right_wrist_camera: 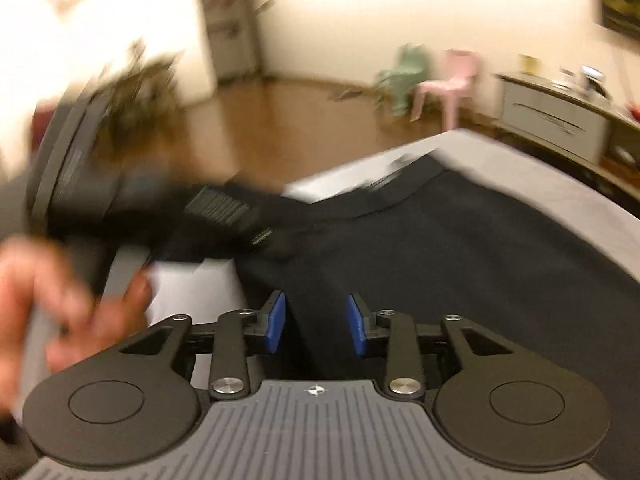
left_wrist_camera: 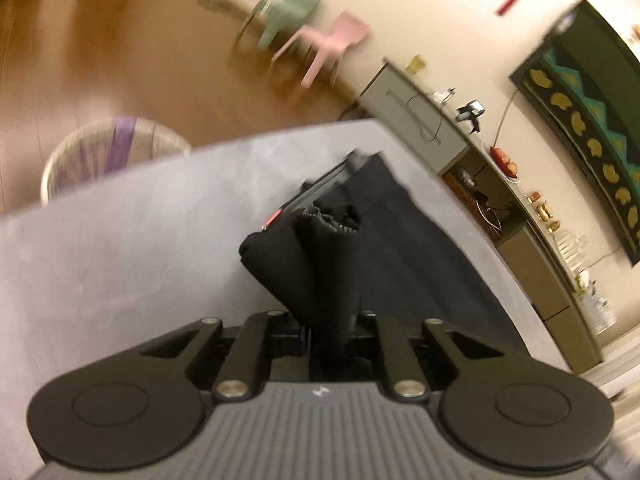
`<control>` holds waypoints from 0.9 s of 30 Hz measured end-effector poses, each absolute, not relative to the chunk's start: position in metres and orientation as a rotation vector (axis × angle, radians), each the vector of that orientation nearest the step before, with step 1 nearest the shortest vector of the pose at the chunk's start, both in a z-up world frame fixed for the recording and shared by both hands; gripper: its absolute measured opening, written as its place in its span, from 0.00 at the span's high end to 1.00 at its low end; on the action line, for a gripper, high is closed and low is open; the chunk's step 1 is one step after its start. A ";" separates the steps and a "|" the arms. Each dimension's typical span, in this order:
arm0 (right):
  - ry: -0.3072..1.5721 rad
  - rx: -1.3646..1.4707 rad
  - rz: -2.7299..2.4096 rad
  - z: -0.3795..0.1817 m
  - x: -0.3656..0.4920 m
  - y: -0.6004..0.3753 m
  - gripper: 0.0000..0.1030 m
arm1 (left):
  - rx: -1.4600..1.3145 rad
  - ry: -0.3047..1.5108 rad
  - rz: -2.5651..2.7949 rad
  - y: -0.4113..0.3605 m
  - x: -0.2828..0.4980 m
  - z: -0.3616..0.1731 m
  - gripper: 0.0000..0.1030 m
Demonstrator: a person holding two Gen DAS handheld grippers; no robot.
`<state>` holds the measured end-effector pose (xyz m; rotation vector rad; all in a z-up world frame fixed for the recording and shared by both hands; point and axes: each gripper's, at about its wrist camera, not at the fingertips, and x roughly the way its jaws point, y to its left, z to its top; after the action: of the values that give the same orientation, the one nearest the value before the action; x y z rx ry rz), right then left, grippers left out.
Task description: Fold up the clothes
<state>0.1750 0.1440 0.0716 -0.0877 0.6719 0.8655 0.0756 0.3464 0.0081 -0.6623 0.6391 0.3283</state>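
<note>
Black fabric, a dark knit garment [left_wrist_camera: 384,240], lies spread on the pale grey surface [left_wrist_camera: 120,248], running from the centre toward the far corner at about one o'clock in the left wrist view. A bunched fold of it with a stitched hem rises toward the camera and disappears between the fingers of the left hand-held gripper [left_wrist_camera: 332,332], whose jaws are drawn together and clamped on that fold; its pads are hidden by the cloth.

From the right wrist view, the same garment [right_wrist_camera: 460,264] covers most of the surface [right_wrist_camera: 560,192] from the centre out to three o'clock. The right hand-held gripper [right_wrist_camera: 316,324] has its blue pads [right_wrist_camera: 277,322] standing apart, with a ridge of the black cloth passing between them; neither pad visibly presses on it. At nine o'clock a blurred hand [right_wrist_camera: 52,304] grips a grey handle.

Beyond the surface, on the brown wooden floor [left_wrist_camera: 140,52], stand a small pink plastic chair [left_wrist_camera: 324,46] and a green one [left_wrist_camera: 288,12] at twelve o'clock, with a woven basket [left_wrist_camera: 104,152] at ten o'clock.
</note>
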 end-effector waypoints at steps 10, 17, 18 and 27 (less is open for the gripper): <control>0.807 -0.234 0.533 0.030 0.308 0.149 0.65 | -0.419 0.546 0.300 0.311 0.056 0.001 0.90; 0.935 -0.358 0.497 0.035 0.326 0.183 0.63 | -0.273 0.523 0.268 0.299 0.055 0.000 0.90; 0.932 -0.376 0.500 0.044 0.326 0.194 0.60 | -0.259 0.525 0.262 0.298 0.055 0.000 0.90; 1.004 -0.502 0.812 0.088 0.303 0.369 0.01 | -0.115 0.530 0.224 0.289 0.051 0.006 0.90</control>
<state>0.3029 0.3689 0.0882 -0.5016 1.0045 0.8123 0.0507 0.2892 0.0063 -0.1150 0.5299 0.2236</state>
